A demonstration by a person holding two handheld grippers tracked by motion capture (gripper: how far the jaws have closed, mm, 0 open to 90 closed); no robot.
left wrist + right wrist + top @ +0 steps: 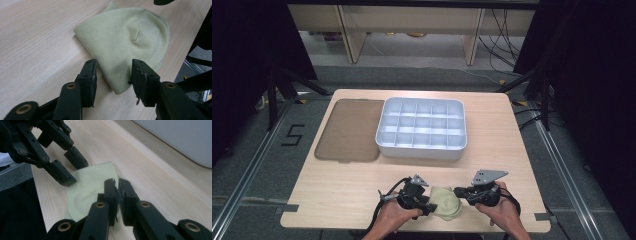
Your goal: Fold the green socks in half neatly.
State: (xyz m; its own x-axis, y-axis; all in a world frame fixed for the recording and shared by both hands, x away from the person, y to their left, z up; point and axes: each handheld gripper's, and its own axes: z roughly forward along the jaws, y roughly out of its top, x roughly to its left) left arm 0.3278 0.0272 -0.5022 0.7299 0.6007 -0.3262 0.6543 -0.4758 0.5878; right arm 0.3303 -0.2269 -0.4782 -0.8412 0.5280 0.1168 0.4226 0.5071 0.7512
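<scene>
A: Your right gripper (117, 185) is clamped tight on one edge of the pale green cloth (125, 40), which lies folded on the tabletop (352, 190) near your edge, between your hands. Your left gripper (113, 68) stands half open astride the opposite corner, the pads not pressing yet.

B: So how do I fold it well?

A: Lower the left gripper until both pads straddle one layer, then close firmly. Keep the right one steady so the cloth stays flat.

B: And what else is there?

A: One cloth, one white divided tray (421, 125), one brown lid (348, 130) beside it.
</scene>
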